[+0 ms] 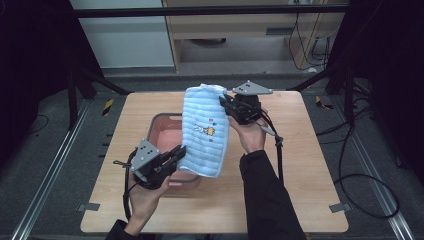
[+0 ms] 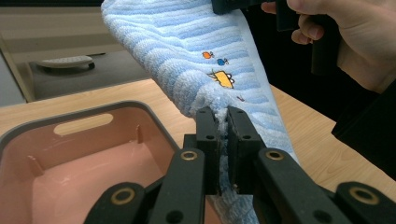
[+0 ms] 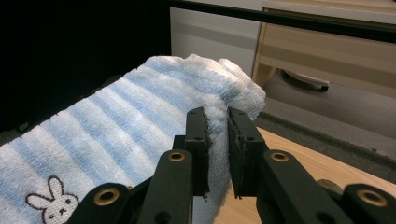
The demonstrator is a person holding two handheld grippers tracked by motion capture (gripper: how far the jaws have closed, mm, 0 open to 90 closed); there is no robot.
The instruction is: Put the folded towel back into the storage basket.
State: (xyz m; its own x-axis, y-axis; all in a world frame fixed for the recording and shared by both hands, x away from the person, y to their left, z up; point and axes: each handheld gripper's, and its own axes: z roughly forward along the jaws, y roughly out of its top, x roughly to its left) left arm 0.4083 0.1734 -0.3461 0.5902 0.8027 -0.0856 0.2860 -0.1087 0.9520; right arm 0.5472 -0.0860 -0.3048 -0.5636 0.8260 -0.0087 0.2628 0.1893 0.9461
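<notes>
Both grippers point(image 2: 222, 116) point(image 3: 216, 116) clamped on towel point(image 1: 204, 130)

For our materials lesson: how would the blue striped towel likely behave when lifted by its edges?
Probably floppy: the towel sags between the left tongs and right tongs. Likely light, since pinched edges alone carry it above the pink basin. Its fluffy pile probably grips rather than slips.

towels: 1 blue-striped towel point(image 1: 205, 131) | basins: 1 pink basin point(image 1: 161, 121) | grippers: 2, left gripper point(image 1: 176, 154), right gripper point(image 1: 226, 103) | tables: 1 wooden table point(image 1: 305, 165)
</notes>
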